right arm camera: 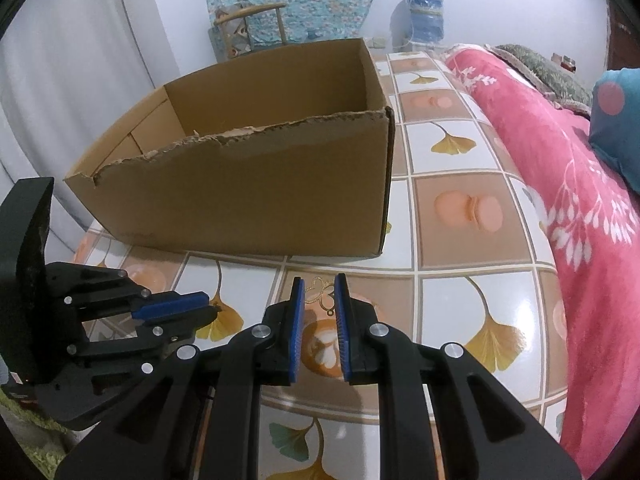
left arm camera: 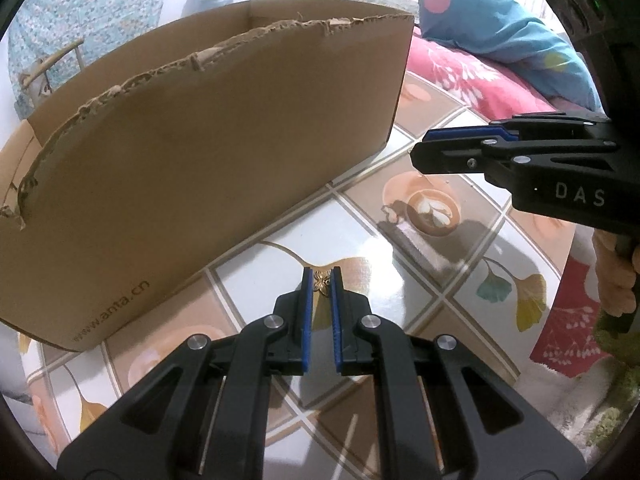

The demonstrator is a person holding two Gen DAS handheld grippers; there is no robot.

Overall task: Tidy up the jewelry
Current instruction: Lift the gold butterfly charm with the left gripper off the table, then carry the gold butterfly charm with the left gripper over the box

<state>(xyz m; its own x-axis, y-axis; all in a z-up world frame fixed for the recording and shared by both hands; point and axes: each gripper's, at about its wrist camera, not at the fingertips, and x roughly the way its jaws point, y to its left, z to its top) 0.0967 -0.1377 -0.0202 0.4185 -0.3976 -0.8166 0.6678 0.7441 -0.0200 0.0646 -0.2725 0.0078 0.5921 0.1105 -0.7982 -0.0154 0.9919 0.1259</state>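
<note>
In the left wrist view my left gripper is shut on a small gold flower-shaped ornament, pinched between its blue pads just above the tablecloth. My right gripper is shut on a thin gold openwork piece of jewelry with looping wire. An open cardboard box with a torn front rim stands just beyond both grippers; its inside is mostly hidden. The right gripper shows side-on at the right of the left wrist view, the left gripper at the left of the right wrist view.
The table wears a glossy tile-print cloth with ginkgo leaves and coffee cups. A pink floral blanket and a blue pillow lie along its right side. A chair stands behind the box. A hand grips the right handle.
</note>
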